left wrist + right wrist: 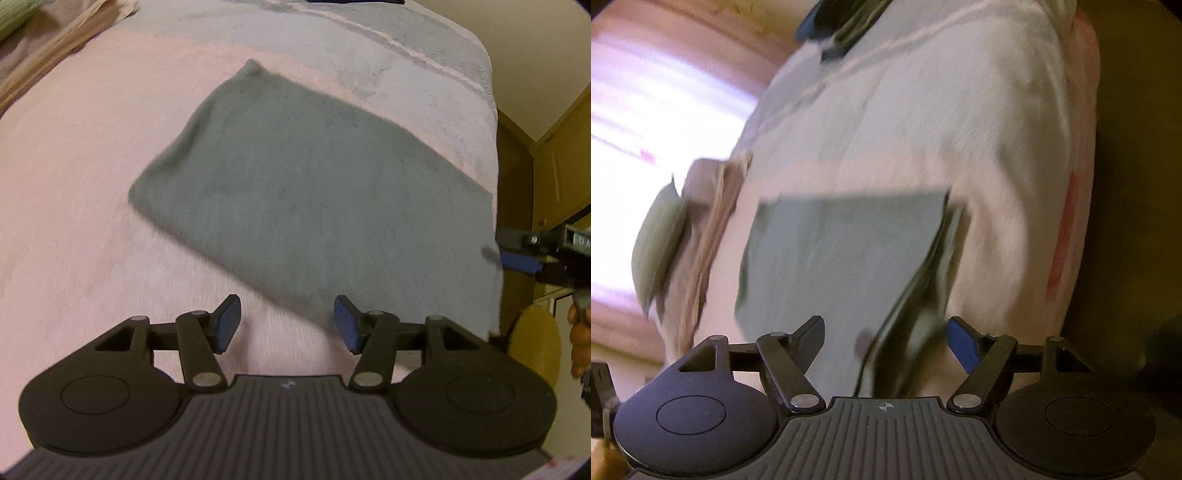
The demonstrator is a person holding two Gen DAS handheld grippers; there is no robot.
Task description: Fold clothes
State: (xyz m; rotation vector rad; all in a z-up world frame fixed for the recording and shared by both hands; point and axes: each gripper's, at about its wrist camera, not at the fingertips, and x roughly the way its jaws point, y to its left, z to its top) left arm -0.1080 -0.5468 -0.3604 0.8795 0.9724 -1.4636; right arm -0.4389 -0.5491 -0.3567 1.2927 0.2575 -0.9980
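A grey-green folded garment (pixel 314 184) lies flat on the pink bed cover (pixel 74 184). My left gripper (pixel 286 326) is open just short of the garment's near edge, with nothing between its blue pads. The right gripper (pixel 517 258) shows at the right edge of the left wrist view, at the garment's right corner. In the right wrist view the same garment (pixel 842 258) lies as a layered rectangle, its stacked edges on the right. My right gripper (pixel 886 343) is open there, its fingers either side of the garment's near end. The picture is blurred by motion.
A pale grey blanket (pixel 369 48) covers the far part of the bed. Brown and green cloth (pixel 683 236) is piled at the left side. A dark folded stack (pixel 842 26) sits at the far end. Wooden cupboards (pixel 554 166) and a yellow round object (pixel 535 339) stand past the bed's right edge.
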